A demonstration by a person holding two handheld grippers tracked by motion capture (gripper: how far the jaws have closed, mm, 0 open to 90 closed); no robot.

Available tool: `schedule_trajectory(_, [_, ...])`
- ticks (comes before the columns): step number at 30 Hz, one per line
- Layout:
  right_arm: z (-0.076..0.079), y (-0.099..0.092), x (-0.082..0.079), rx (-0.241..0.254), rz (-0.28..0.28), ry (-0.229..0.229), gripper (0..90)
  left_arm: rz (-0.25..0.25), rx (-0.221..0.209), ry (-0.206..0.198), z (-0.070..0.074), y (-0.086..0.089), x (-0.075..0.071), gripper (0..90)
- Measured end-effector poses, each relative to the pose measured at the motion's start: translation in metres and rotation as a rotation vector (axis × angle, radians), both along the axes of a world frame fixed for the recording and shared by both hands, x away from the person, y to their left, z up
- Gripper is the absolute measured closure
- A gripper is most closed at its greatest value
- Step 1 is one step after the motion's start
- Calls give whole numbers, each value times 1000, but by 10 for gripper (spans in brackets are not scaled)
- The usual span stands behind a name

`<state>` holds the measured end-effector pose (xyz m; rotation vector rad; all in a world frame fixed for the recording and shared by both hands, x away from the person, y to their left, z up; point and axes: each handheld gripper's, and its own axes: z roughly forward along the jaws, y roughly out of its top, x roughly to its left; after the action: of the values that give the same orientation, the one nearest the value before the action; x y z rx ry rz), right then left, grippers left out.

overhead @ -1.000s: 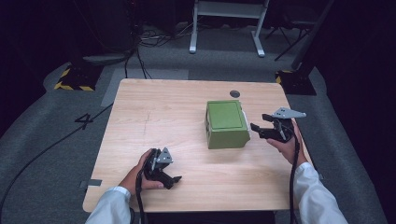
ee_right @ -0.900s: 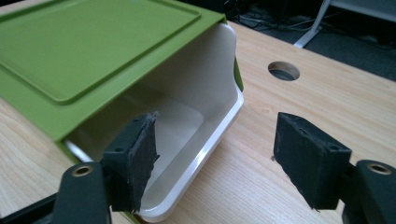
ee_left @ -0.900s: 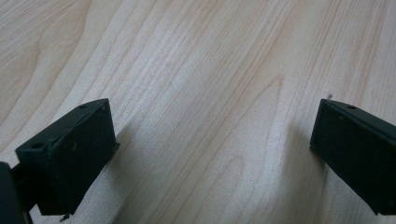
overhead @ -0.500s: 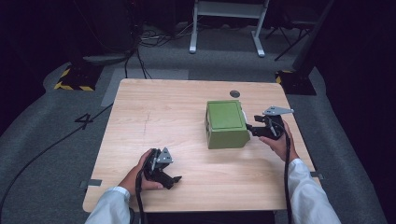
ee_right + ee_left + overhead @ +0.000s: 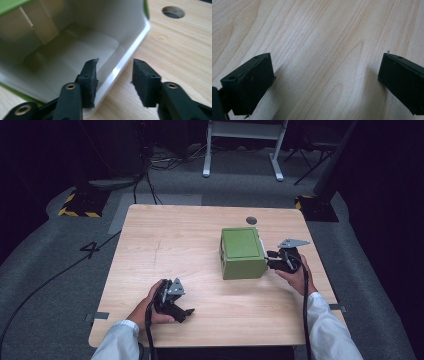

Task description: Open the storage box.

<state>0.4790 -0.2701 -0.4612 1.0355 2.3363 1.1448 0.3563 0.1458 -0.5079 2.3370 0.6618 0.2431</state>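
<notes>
I am looking down on a pale wooden table (image 5: 165, 250) standing on grey carpet in a dark room, with a white metal frame (image 5: 245, 140) on the floor beyond its far edge and a yellow-and-black striped block (image 5: 80, 205) off its far left corner. A round cable hole (image 5: 251, 220) is sitting in the tabletop just beyond the green box (image 5: 242, 252), which I am taking as my reference.

The green box is lying on its side on the right half of the table, its open mouth facing my right gripper (image 5: 272, 256). In the right gripper view I am seeing into its pale grey interior and along its white rim (image 5: 125, 62).

My right gripper (image 5: 113, 82) is sitting hard against the box's right side. Its jaws have just been closing and are now standing at a narrow gap astride the rim, one jaw inside the mouth, the other outside over bare wood. I cannot tell whether the pads are pressing on the rim yet; a sliver of gap is showing on the outer side.

My left gripper (image 5: 184, 312) is resting on the table well apart from the box, toward the near left, with my hand (image 5: 150, 305) around it. In the left gripper view its jaws are standing wide, with bare wood grain (image 5: 324, 62) between them.
</notes>
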Motion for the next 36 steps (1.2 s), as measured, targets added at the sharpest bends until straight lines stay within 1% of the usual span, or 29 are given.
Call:
schedule_trajectory(3, [-1,2,-1,-4,-10,0,589,0,0,0,0,0,0,5])
schedule_trajectory(7, [-1,1,-1,-8,-37,-8,651,0,0,0,0,0,0,5])
schedule_trajectory(9, [-1,0,-1,6,-42,-3,660,0,0,0,0,0,0,5])
schedule_trajectory(13, [-1,-1,-1,14,-53,4,668,0,0,0,0,0,0,5])
schedule_trajectory(17, [0,-3,-3,10,-62,0,674,0,0,0,0,0,0,5])
schedule_trajectory(18, [0,-4,-3,15,-66,-5,687,0,-1,0,0,0,0,5])
schedule_trajectory(21, [4,-9,-5,44,-77,-21,767,0,-1,0,0,0,0,5])
schedule_trajectory(22, [6,-11,-5,50,-77,-20,773,1,-2,0,0,0,0,5])
schedule_trajectory(27, [5,-12,-6,50,-75,-14,763,1,-1,-1,0,0,0,5])
schedule_trajectory(30, [3,-10,-5,24,-71,7,700,2,-1,-1,0,0,0,5])
schedule_trajectory(31, [3,-10,-5,24,-71,7,700,2,-1,-1,0,0,0,5])
schedule_trajectory(32, [1,-11,-5,34,-74,14,705,2,-1,-1,0,0,0,5])
schedule_trajectory(35, [2,-14,-5,59,-80,6,742,2,-1,-1,0,0,0,5])
schedule_trajectory(36, [3,-15,-5,61,-84,12,743,2,-1,-1,0,0,0,5])
